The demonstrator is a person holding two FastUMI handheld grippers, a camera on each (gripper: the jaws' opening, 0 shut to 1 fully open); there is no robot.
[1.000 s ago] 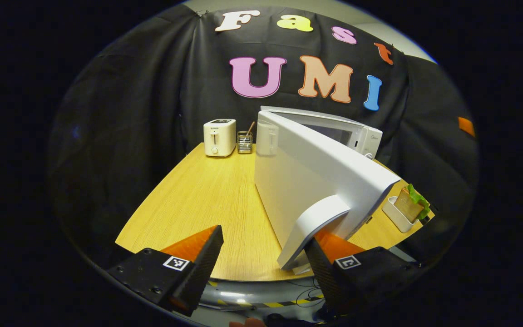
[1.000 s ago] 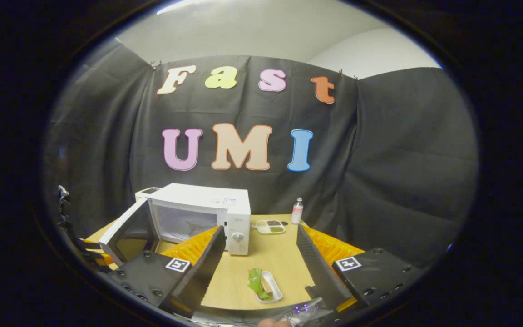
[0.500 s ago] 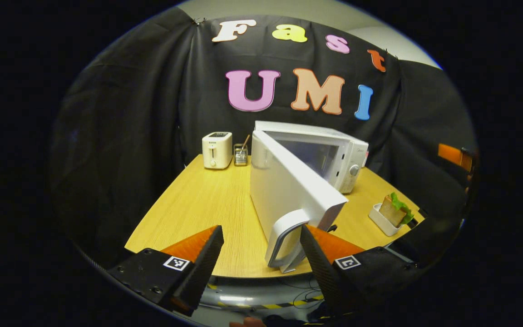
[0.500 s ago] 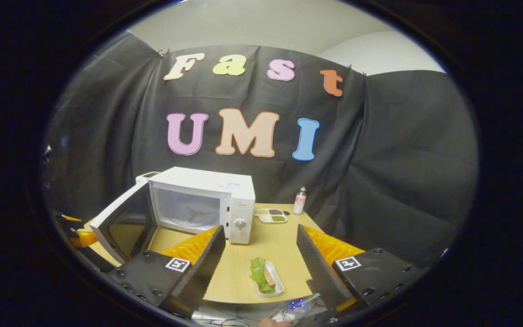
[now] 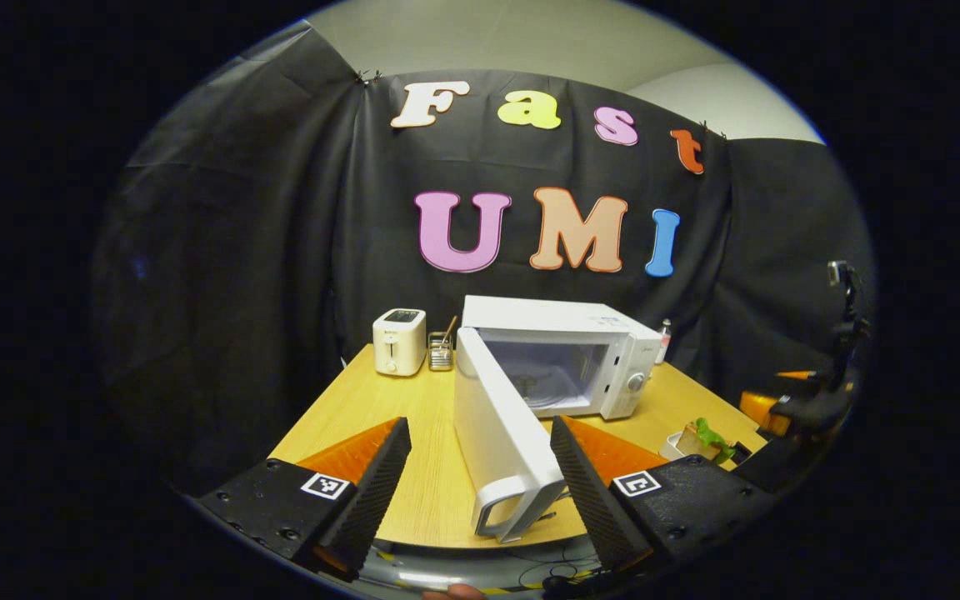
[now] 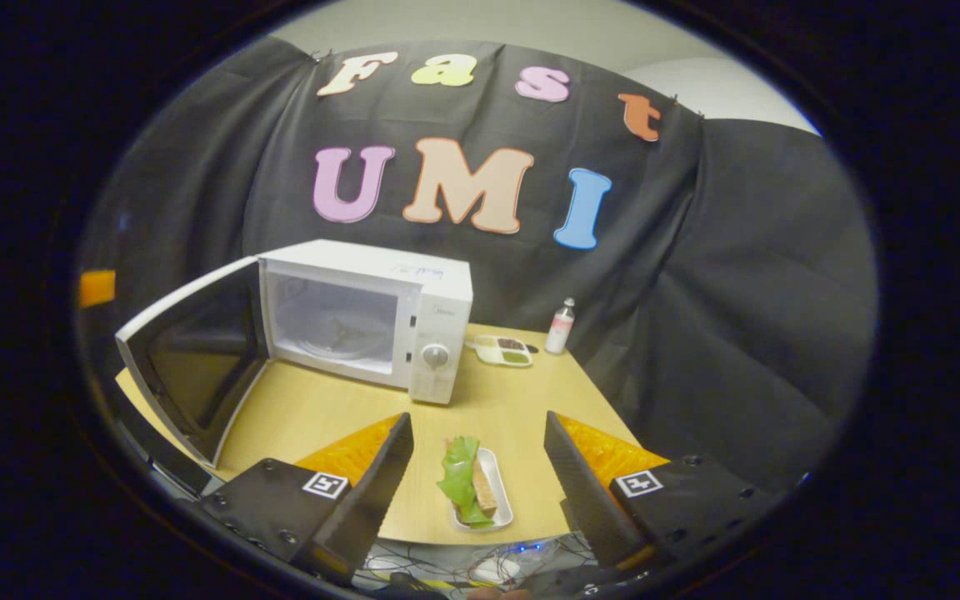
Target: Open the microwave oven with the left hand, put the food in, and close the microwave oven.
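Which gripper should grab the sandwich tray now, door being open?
Right. The right gripper is open, with the sandwich tray lying between its fingers just ahead. The left gripper sits by the door handle, with the tray off to its right.

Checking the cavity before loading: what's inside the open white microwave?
Inside the white microwave oven, past its swung-open door, a round glass turntable shows, with nothing on it. The cavity's right part is hidden behind the control panel.

White microwave (image 6: pixel 363 321) open, sandwich (image 6: pixel 470 487) on tray
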